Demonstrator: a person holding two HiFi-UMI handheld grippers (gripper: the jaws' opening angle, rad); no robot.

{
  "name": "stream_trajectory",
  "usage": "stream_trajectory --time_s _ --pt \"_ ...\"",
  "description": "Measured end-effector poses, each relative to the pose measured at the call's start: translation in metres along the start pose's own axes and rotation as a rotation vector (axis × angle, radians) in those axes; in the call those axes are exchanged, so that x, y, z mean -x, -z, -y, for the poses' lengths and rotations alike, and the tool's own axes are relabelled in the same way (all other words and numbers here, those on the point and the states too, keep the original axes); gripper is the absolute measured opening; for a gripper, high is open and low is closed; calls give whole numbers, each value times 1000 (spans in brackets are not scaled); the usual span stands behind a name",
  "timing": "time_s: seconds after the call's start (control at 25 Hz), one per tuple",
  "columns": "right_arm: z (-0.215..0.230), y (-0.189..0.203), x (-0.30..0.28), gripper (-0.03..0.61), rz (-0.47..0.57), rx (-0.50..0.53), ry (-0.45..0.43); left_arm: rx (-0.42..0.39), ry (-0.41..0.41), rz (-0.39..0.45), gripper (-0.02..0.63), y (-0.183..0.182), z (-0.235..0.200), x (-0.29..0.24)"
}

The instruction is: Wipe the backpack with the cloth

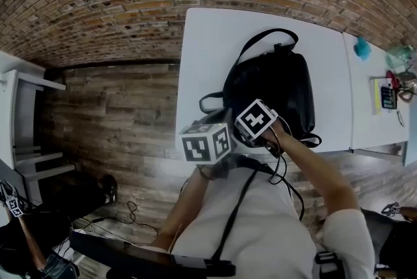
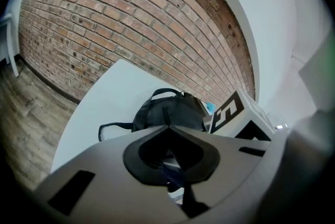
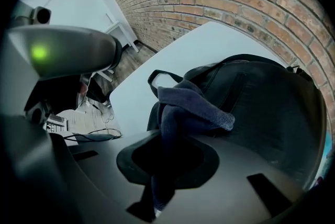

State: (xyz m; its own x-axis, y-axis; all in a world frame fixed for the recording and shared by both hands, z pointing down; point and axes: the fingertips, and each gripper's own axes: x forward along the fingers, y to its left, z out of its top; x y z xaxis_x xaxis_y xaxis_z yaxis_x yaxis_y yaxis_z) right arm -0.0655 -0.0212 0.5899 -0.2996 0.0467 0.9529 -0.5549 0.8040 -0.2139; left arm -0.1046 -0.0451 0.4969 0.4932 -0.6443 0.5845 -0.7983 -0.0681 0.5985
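Over the near end of the black fabric backpack (image 1: 273,85), the right gripper (image 3: 167,165) fingers clamp a dark blue cloth (image 3: 193,105), left gripper (image 2: 170,157) fingers together; next, probably lower and stroke.

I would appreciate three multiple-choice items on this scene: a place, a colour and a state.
1. Where does the backpack lie?
A. On the white table
B. On the wooden floor
C. On a shelf

2. What colour is the cloth?
A. Yellow
B. Dark blue
C. White

3. How is the right gripper?
A. Open and empty
B. Shut on a backpack strap
C. Shut on the cloth

Answers:
1 A: the head view shows it on the tabletop.
2 B: the right gripper view shows dark blue fabric.
3 C: the cloth runs between its closed jaws.
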Motion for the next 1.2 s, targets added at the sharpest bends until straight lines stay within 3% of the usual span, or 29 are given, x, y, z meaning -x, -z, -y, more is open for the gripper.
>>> stream_trajectory --time_s 0.12,0.24,0.32,0.56,0.72,1.0,1.2 --pt "-17 -1 -6 38 35 -3 -66 4 -5 1 5 0 -3 1" --pt "-6 21 -1 38 -64 5 25 8 -9 -4 5 2 -7 3" --pt "-17 22 -5 38 -53 10 -3 7 -8 -7 5 3 -8 4" --pt "-11 44 -8 38 -115 -25 62 -8 5 -16 5 6 -10 7" --pt "-17 32 0 38 16 -147 -13 7 1 -9 5 7 -17 14" --pt "-2 21 50 37 282 -460 -57 -43 47 -33 5 -2 -15 15" --pt "11 25 89 38 491 -605 -63 -73 53 -12 5 -1 -1 17"
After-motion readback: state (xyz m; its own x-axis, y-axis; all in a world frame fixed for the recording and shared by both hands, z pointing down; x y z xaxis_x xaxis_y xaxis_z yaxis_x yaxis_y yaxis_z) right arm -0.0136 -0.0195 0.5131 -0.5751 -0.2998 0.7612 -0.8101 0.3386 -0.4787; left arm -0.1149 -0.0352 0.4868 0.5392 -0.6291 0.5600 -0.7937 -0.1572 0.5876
